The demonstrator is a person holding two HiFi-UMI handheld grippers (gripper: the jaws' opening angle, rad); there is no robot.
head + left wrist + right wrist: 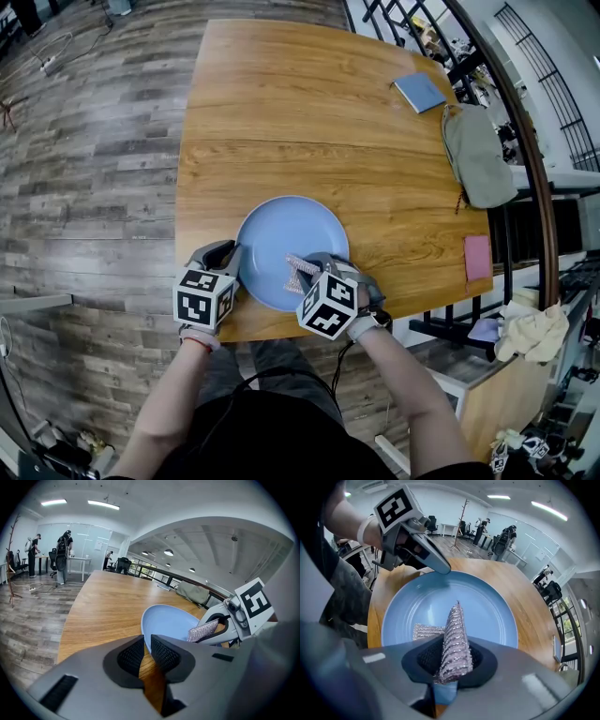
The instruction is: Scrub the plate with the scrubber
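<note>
A round blue plate [281, 234] lies on the wooden table [281, 103] near its front edge. My left gripper [232, 253] pinches the plate's left rim; in the left gripper view the jaws [146, 644] stand almost together with the rim of the plate [168, 620] at their tips. My right gripper [315, 268] is shut on a silvery-pink mesh scrubber [300, 275], holding it over the near part of the plate. In the right gripper view the scrubber [454, 639] sticks out from the jaws [452, 660] onto the plate [440, 592], with the left gripper [438, 566] at the far rim.
A blue notebook [419, 91], a grey-green bag [476, 155] and a pink card [477, 257] lie along the table's right side, beside a black railing [525, 141]. The table's front edge runs just below the plate. People stand at desks far off [63, 550].
</note>
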